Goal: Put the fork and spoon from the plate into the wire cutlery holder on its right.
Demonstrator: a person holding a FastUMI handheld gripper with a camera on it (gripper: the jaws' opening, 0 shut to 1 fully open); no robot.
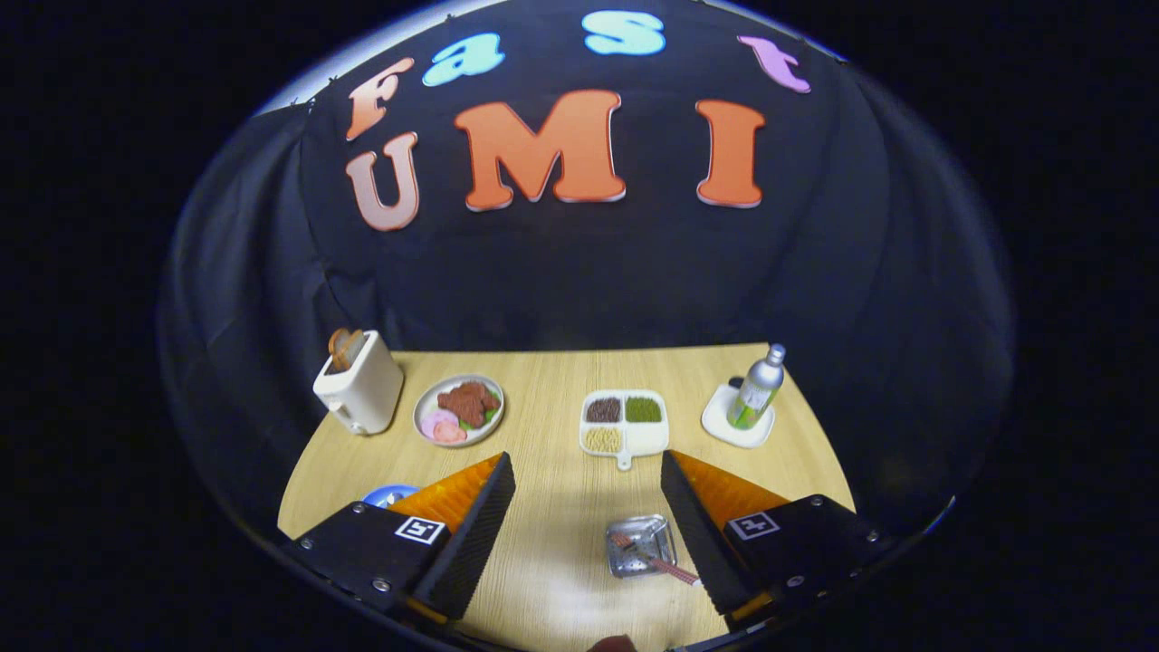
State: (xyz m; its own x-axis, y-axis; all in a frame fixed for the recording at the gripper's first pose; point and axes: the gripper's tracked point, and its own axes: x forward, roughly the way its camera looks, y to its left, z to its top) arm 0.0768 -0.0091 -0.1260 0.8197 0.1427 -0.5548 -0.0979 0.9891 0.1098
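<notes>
A wooden table (561, 507) stands before the booth's dark wall, the gripper (589, 493) poised above it with its fingers spread wide and gripping nothing. Far back sit a white toaster (360, 388), a plate of food (459, 409), a divided tray (623, 421) of grains and a bottle (757, 388) on a white coaster (735, 418). Between the fingers, nearer the right one, the wire cutlery holder (640, 545) has a red-handled utensil (665, 565) leaning out. A blue plate (389, 494) peeks from behind the left finger
</notes>
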